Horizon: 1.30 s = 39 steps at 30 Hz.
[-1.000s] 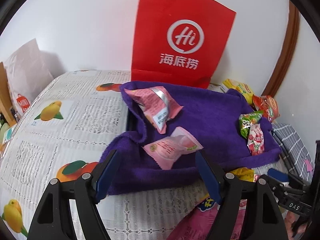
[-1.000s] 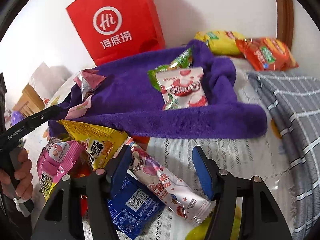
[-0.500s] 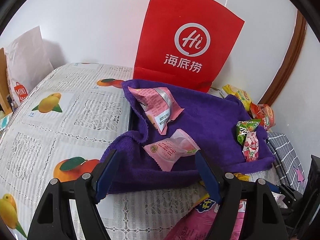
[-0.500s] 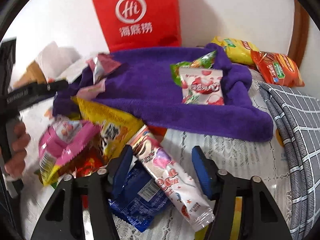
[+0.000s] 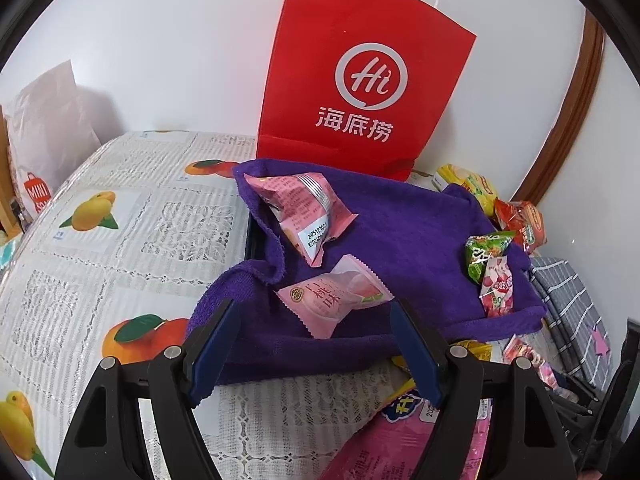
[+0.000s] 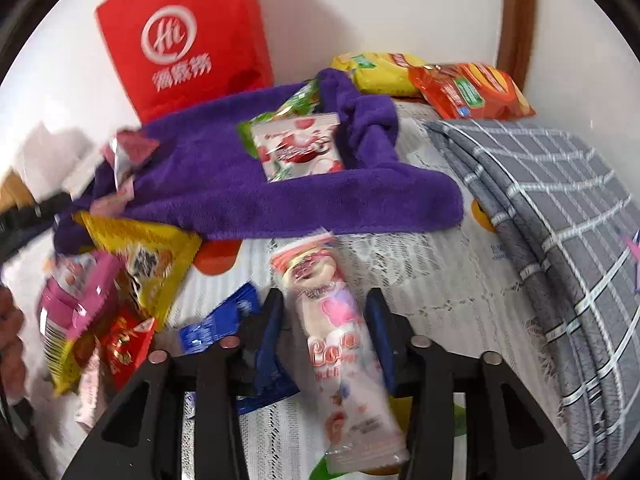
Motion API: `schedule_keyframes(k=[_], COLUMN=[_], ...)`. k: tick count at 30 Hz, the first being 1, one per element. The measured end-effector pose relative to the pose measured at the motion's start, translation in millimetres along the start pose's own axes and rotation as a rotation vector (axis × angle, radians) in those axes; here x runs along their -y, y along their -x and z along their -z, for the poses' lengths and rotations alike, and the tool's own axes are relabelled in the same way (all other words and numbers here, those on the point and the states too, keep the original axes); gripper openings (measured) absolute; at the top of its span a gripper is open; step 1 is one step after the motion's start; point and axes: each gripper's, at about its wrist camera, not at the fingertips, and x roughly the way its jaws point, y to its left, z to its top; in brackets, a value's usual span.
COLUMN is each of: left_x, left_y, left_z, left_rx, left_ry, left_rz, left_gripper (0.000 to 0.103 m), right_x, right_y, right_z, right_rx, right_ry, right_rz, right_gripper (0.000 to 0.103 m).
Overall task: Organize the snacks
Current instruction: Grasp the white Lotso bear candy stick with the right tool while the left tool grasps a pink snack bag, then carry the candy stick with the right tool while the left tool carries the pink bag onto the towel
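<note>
- Right gripper: jaws closing, with a long pink-and-white snack packet lying lengthwise between the fingers. Blue pads sit just beside the packet's sides; frame is blurred, so I cannot tell whether they press on it yet.
- Left of the right gripper's left finger: a blue wrapper, partly under that finger. Farther left, a loose heap with a yellow bag, a pink bag and a red wrapper.
- Ahead of the right fingertips: purple towel spread on the lace tablecloth, carrying a red-and-white candy pack with a green pack half under it.
- Right of the right fingers: folded grey checked cloth. Beyond the towel, against the wall, a yellow pack and an orange pack.
- Left gripper: fingers apart, nothing between them, hanging over the near edge of the towel.
- Just ahead of the left fingertips, on the towel: a pink peach-print pouch. Beyond it, a second pink pouch, tilted against a raised fold.
- Past the towel: a red paper bag standing upright against the wall.
- Lower right of the left gripper's right finger: the pink bag's edge shows.
</note>
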Motion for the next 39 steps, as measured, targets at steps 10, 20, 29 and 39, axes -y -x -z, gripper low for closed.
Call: schedule_keyframes(k=[10, 20, 29, 39], left_x=[2, 33, 61, 76], left_y=[4, 17, 22, 11], left_z=[0, 7, 28, 49], left_rx=[-0.008, -0.004, -0.048, -0.123], left_ry=[0.001, -0.118, -0.239, -0.341], left_rz=[0.061, 0.133, 0.158, 0.142], left_gripper=[0.075, 0.075, 0.076, 0.077], right_x=[41, 6, 5, 2], right_y=[5, 2, 3, 2], right_z=[5, 2, 2, 1], right_rx=[0.034, 0.007, 0.003, 0.001], right_ry=[-0.201, -0.047, -0.023, -0.017], right_rz=[-0.131, 0.031, 0.051, 0.054], right_gripper=[0.022, 0.03, 0.031, 0.032])
